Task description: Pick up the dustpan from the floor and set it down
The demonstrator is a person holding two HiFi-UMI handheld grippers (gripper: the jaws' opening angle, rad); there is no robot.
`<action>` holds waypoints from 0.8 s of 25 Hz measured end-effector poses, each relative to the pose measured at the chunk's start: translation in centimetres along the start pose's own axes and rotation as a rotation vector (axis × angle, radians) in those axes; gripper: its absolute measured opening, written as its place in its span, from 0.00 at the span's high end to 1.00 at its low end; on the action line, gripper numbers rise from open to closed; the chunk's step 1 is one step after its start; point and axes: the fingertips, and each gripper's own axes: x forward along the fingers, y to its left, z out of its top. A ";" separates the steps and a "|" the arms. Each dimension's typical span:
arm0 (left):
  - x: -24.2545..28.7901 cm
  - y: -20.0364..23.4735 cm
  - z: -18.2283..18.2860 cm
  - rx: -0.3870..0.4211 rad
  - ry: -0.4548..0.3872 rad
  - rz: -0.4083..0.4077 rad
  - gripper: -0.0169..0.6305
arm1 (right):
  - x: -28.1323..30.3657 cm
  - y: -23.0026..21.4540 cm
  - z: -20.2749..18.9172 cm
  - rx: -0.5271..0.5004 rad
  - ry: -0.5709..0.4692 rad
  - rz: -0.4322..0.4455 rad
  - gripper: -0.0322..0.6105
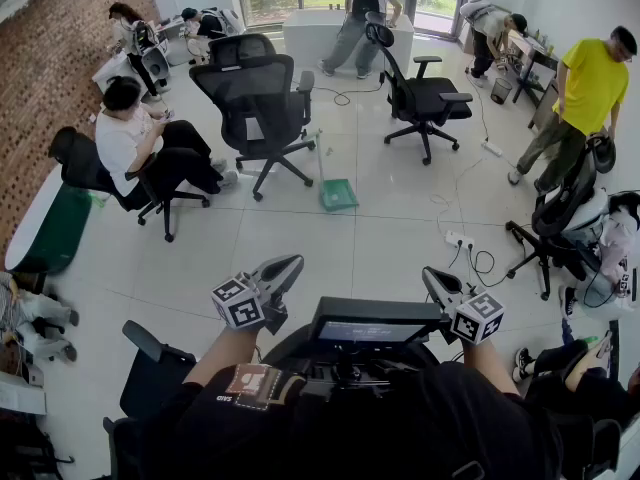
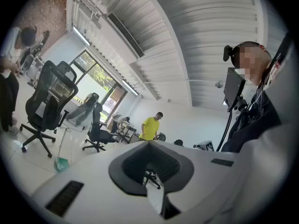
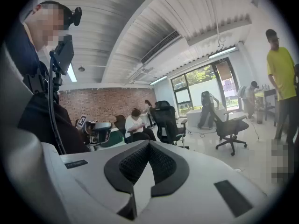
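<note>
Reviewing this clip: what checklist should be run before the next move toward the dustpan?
1. Target found: ok, green dustpan sits on the floor.
2. Grasp-ready, left gripper: not ok, shut, empty.
3. Grasp-ready, right gripper: not ok, shut, empty.
4. Within reach: not ok, dustpan is far ahead of both grippers.
5. Dustpan's handle clear of the office chair: cannot tell.

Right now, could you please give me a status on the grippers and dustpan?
Left gripper and right gripper shut, empty. Green dustpan on the floor ahead, untouched. Black office chair close beyond it; power strip off right.
</note>
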 end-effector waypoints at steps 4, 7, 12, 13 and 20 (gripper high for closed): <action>3.1 -2.9 -1.5 -0.011 -0.007 0.003 0.95 | -3.4 -2.5 -0.1 -0.009 0.003 0.005 0.94; 5.6 -4.5 -2.8 -0.013 0.001 -0.001 0.95 | -5.1 -4.7 -0.5 -0.023 0.009 0.012 0.94; 7.4 -3.6 -2.9 -0.021 0.014 0.000 0.95 | -4.3 -7.1 -0.1 -0.015 0.002 0.012 0.94; 7.4 -2.7 -2.4 -0.028 0.007 0.000 0.95 | -3.5 -7.3 0.1 -0.018 0.002 0.009 0.94; 5.6 7.7 2.1 -0.054 -0.029 -0.056 0.95 | 6.5 -6.3 2.9 -0.054 -0.006 -0.043 0.94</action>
